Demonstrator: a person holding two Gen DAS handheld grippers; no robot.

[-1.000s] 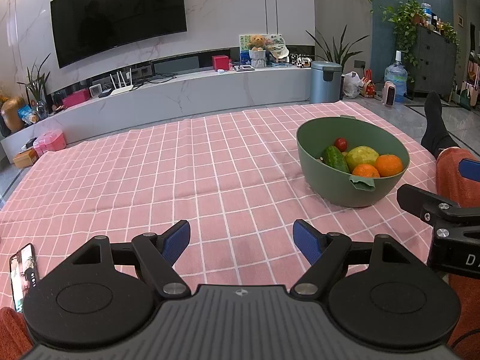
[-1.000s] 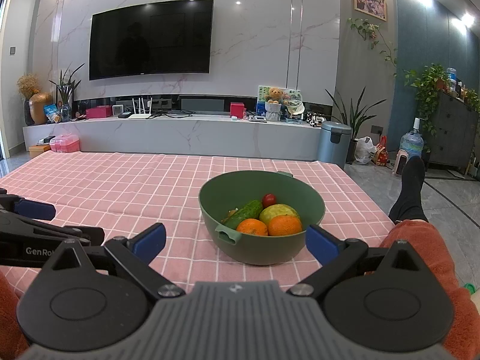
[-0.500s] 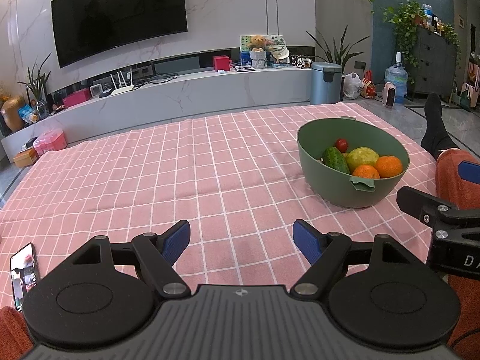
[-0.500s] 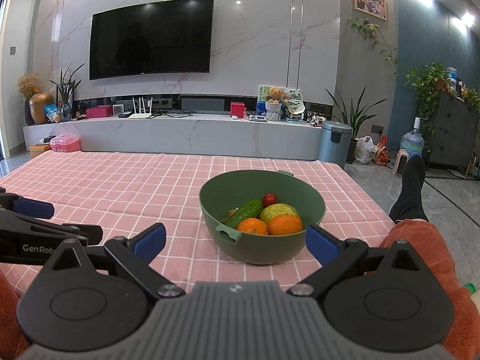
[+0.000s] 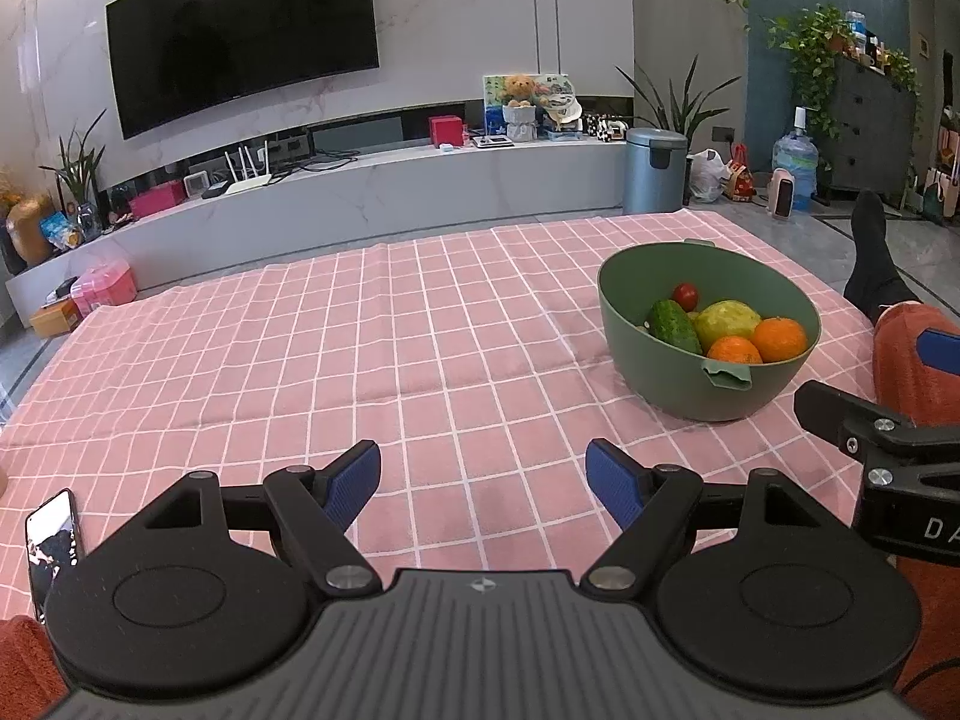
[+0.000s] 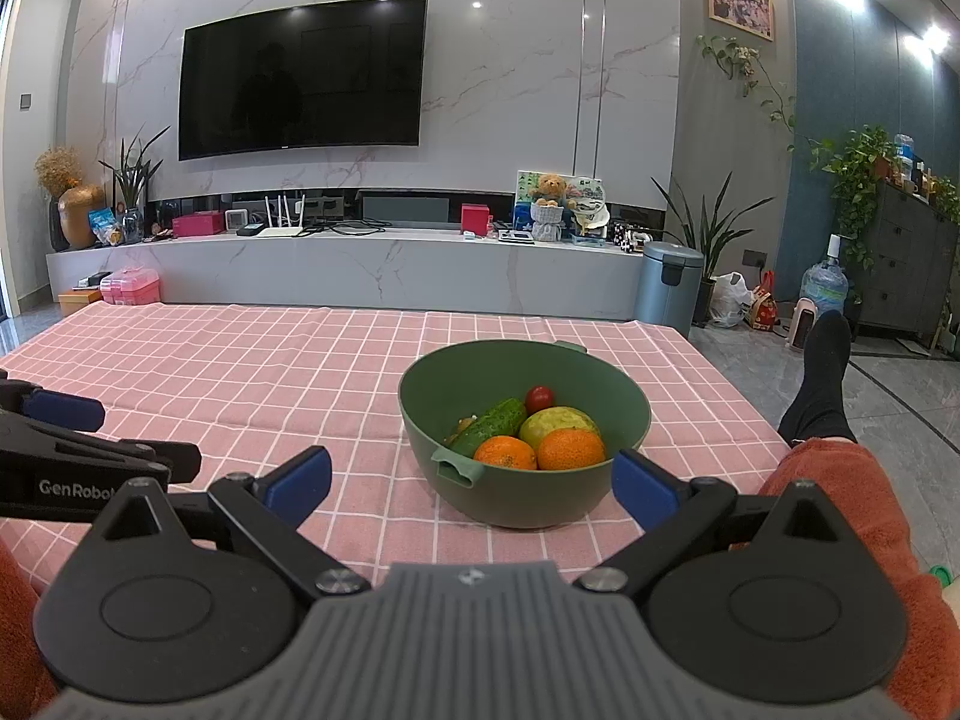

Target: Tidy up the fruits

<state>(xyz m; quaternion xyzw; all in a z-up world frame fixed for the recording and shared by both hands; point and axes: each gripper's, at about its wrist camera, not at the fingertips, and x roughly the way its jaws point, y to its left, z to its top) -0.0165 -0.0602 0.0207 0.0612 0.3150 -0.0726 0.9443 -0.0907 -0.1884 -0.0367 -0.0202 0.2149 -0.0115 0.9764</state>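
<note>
A green bowl (image 5: 636,324) (image 6: 624,408) stands on the pink checked cloth (image 5: 390,348) (image 6: 270,372). In it lie two oranges (image 5: 780,339) (image 6: 570,449), a cucumber (image 5: 673,325) (image 6: 489,426), a yellow-green fruit (image 5: 726,319) (image 6: 555,421) and a small tomato (image 5: 685,296) (image 6: 539,399). My left gripper (image 5: 483,483) is open and empty, left of the bowl. My right gripper (image 6: 471,483) is open and empty, just in front of the bowl.
A phone (image 5: 53,540) lies on the cloth at the near left. My outstretched leg (image 6: 819,384) lies right of the cloth. A low TV bench (image 6: 360,270) runs along the far wall, with a grey bin (image 6: 669,288) at its right end.
</note>
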